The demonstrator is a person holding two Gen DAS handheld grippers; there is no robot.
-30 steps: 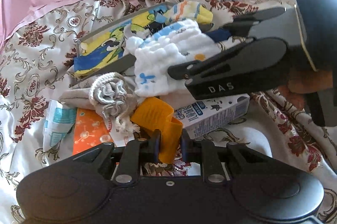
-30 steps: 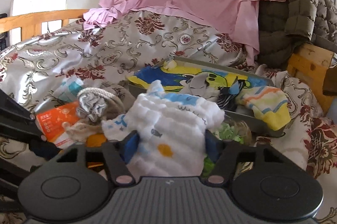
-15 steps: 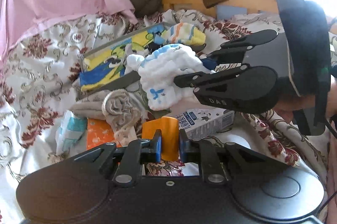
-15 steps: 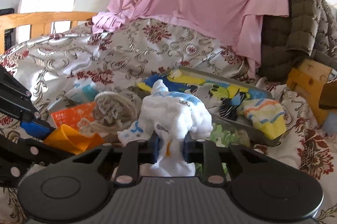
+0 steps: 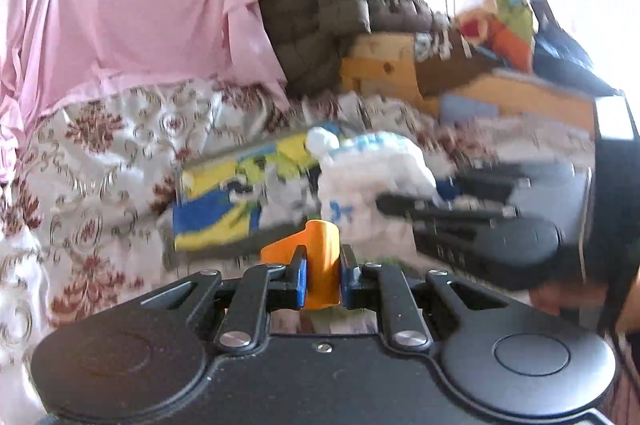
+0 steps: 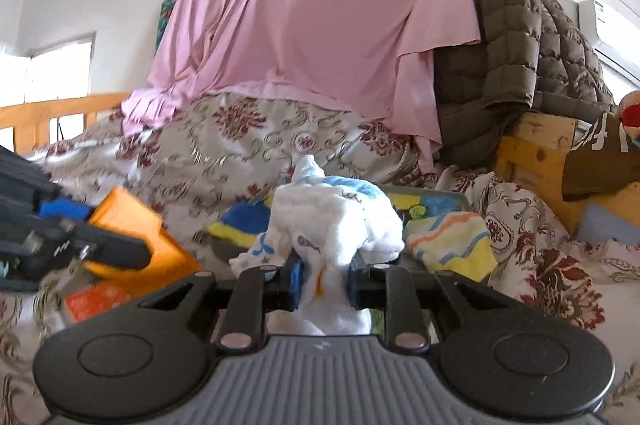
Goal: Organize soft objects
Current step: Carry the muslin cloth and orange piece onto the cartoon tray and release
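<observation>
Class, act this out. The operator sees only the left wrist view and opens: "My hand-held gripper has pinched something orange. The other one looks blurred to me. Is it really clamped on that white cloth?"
Observer: Yes. The right wrist view shows the right hand-held gripper shut on the white cloth, which is pinched between its blue pads.
Operator: Is the cloth hiding anything from me?
Observer: A yellow-striped cloth lies just to its right.
Operator: And what's near my orange piece?
Observer: An orange packet lies on the bedspread, lower in this view than the orange piece.
</observation>
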